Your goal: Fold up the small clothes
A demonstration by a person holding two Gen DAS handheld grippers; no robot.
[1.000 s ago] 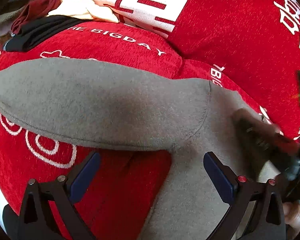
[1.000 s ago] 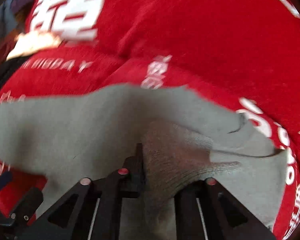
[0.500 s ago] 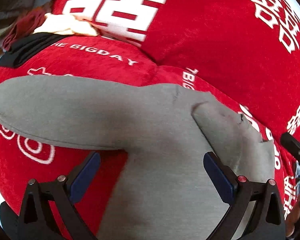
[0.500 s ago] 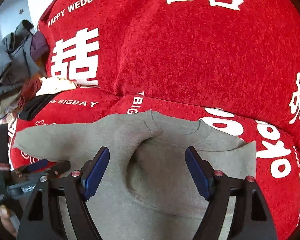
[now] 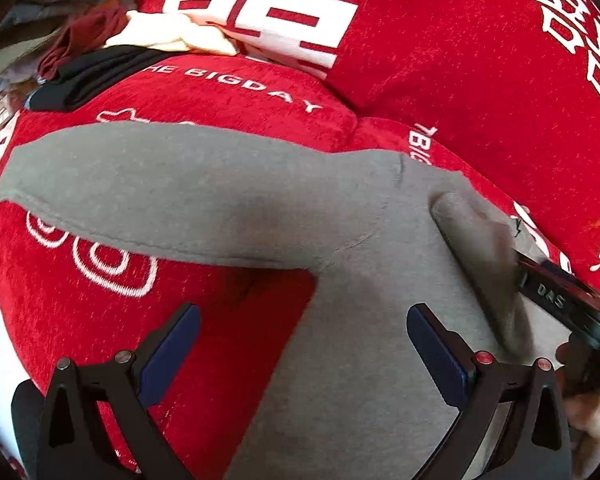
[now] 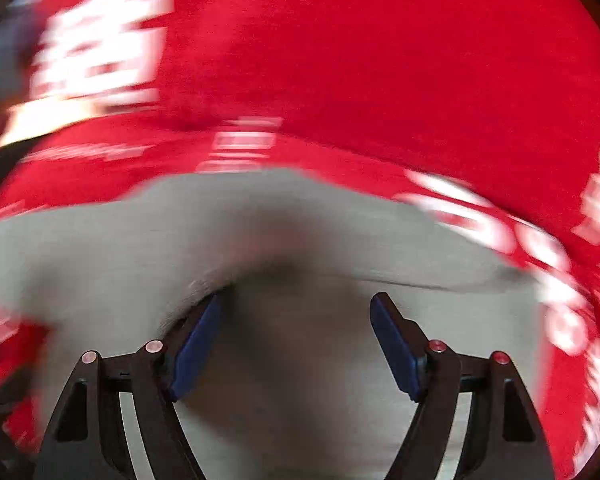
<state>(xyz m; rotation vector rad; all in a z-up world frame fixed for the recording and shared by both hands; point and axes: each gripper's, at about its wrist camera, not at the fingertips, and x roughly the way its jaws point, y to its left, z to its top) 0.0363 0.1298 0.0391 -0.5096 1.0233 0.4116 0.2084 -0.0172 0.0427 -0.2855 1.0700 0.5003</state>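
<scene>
While both tongs (image 5: pixel 300 356) (image 6: pixel 296 344) gape over the grey shirt (image 5: pixel 228 196), only the left view shows clothes (image 5: pixel 84 36) piled.

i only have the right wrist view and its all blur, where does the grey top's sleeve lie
Observer: In the left wrist view the grey top has its sleeve lying flat, stretched out to the left over the red cushion.
Operator: is the left gripper holding any of it
Observer: No. The left gripper is open above the top's underarm, with nothing pinched between its pads.
Operator: other clothes nearby
Observer: Yes, a heap at the upper left, beyond the sleeve: a black garment, a maroon garment and a cream garment.
</scene>
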